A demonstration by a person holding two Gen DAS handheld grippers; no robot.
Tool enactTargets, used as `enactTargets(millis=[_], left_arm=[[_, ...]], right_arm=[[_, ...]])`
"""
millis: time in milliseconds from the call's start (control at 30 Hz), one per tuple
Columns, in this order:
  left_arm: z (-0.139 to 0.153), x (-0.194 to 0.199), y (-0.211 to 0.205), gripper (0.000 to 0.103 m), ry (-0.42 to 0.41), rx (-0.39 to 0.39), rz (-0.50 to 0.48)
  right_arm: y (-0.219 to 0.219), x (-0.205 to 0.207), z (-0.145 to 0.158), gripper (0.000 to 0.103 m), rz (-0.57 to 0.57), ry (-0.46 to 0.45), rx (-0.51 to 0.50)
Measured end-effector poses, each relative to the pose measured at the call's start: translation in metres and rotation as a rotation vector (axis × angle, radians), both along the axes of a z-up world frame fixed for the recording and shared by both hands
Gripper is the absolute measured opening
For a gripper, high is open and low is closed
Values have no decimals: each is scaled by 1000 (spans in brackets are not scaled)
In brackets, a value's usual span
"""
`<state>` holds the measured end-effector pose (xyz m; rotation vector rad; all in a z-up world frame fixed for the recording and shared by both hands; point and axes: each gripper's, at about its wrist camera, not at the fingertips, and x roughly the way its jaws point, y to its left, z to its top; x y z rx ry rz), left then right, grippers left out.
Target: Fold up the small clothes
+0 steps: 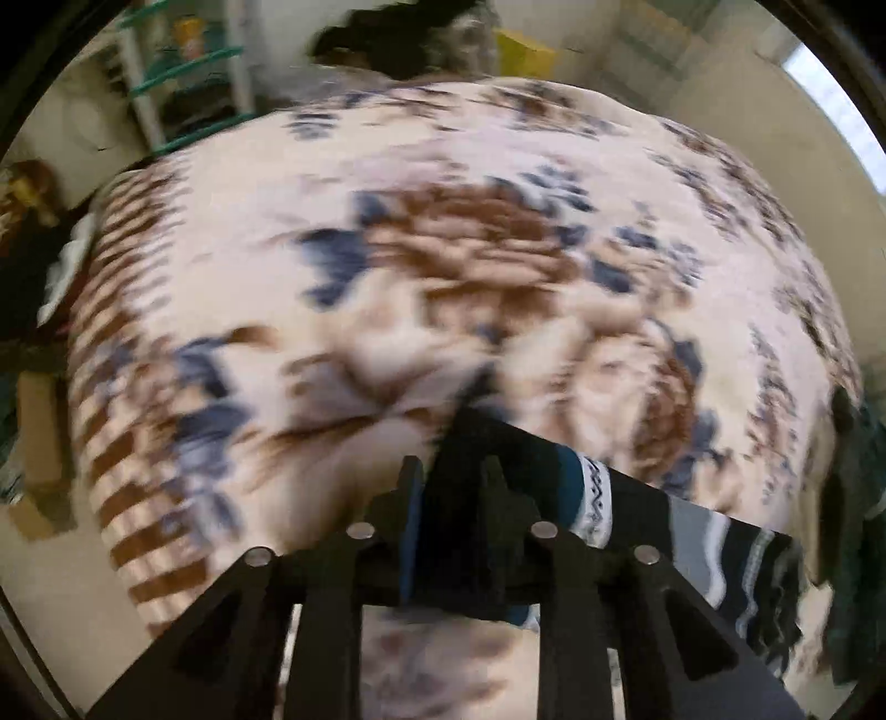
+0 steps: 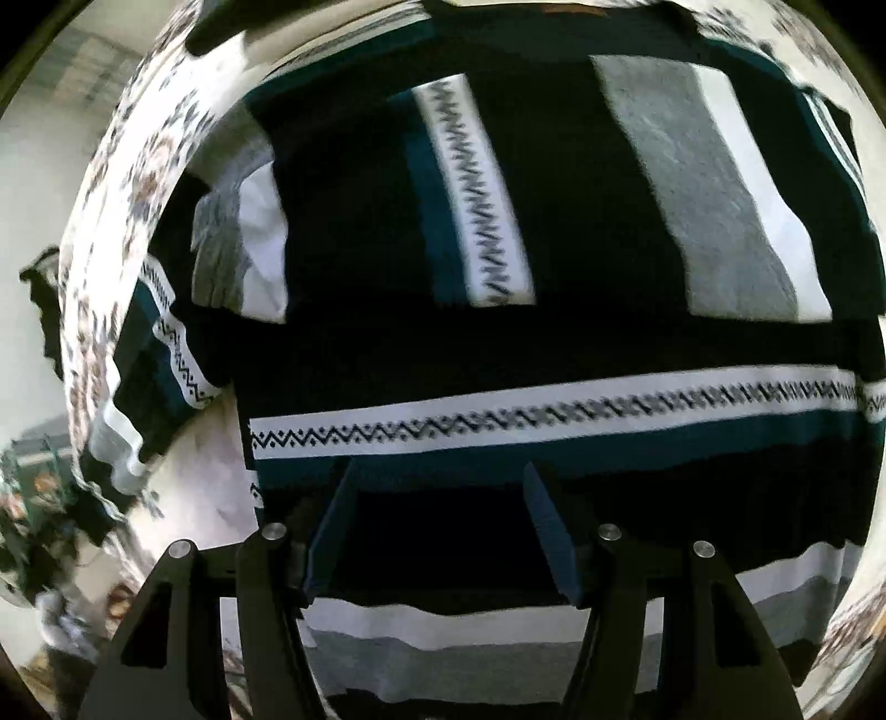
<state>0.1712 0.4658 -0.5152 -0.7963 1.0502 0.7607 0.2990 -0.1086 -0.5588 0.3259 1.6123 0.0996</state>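
Surface: a bed is covered by a cream blanket (image 1: 387, 221) printed with brown and blue flowers; brown stripes are seen along its left edge. Left view is blurred by motion.
Room: pale walls and pale floor are seen around the bed; a bright window (image 1: 830, 83) is caught at upper right of the left view.
Shelving: a white rack with green shelves (image 1: 183, 72) is seen past the bed's far left corner; its contents are too blurred to name.
Far edge: a dark heap (image 1: 398, 39) is seen at the bed's far side, with a yellow shape (image 1: 526, 52) beside it; neither can be identified.
Left side: brown boxes (image 1: 39, 432) are seen on the floor beside the bed.
Sweater: a black knit sweater (image 2: 554, 343) with white zigzag bands, teal stripes and grey blocks is spread on the blanket; it fills most of the right view. One sleeve (image 2: 160, 354) is seen bent at its left side.
Left gripper (image 1: 451, 471): fingers are pressed together on a dark edge of the sweater (image 1: 598, 493), which is stretched off to the right above the blanket.
Right gripper (image 2: 440, 476): fingers are spread apart, set over the sweater's lower black band; whether cloth is touched cannot be told.
In the way: most of the blanket is hidden by the sweater in the right view.
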Motion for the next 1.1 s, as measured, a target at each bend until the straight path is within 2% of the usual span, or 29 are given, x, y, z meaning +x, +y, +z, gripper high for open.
enactTargets(millis=[67, 133, 233, 267, 333, 433, 500, 567, 700, 800, 833, 867, 900, 967, 1033, 1100], left_arm=[[4, -13, 3, 53, 64, 43, 36], [17, -23, -1, 70, 117, 112, 54], [40, -21, -23, 74, 131, 181, 13], [48, -13, -39, 81, 133, 201, -23], [59, 5, -71, 89, 128, 227, -100], [67, 42, -135, 90, 104, 224, -222], [62, 66, -176, 90, 79, 186, -287], [50, 89, -220, 90, 68, 139, -352], [22, 127, -296, 90, 58, 59, -427], [10, 147, -338, 90, 65, 38, -473], [10, 151, -349, 90, 70, 42, -487], [9, 155, -361, 90, 78, 51, -509], [7, 158, -367, 90, 83, 56, -523], [5, 161, -381, 90, 100, 74, -558], [3, 161, -387, 90, 110, 81, -572], [2, 159, -386, 90, 123, 85, -572]], right_arm=[[-18, 0, 3, 64, -43, 6, 23], [-42, 0, 8, 64, -93, 9, 45], [-88, 2, 19, 64, -177, -1, 72], [-108, 4, 25, 64, -206, -13, 74], [-152, 11, 36, 64, -266, -41, 75], [-228, 28, 45, 64, -376, -72, 77], [-283, 50, 44, 64, -446, -80, 73], [-325, 74, 38, 64, -471, -101, 73], [-375, 127, 6, 64, -464, -77, 165], [-387, 157, -31, 62, -471, -21, 274], [-386, 162, -44, 46, -474, -9, 307], [-383, 170, -55, 8, -465, -2, 340], [-379, 174, -61, 6, -436, 6, 341], [-372, 183, -59, 5, -386, -40, 256], [-380, 188, -53, 4, -408, -88, 186], [-394, 196, -58, 4, -447, -94, 144]])
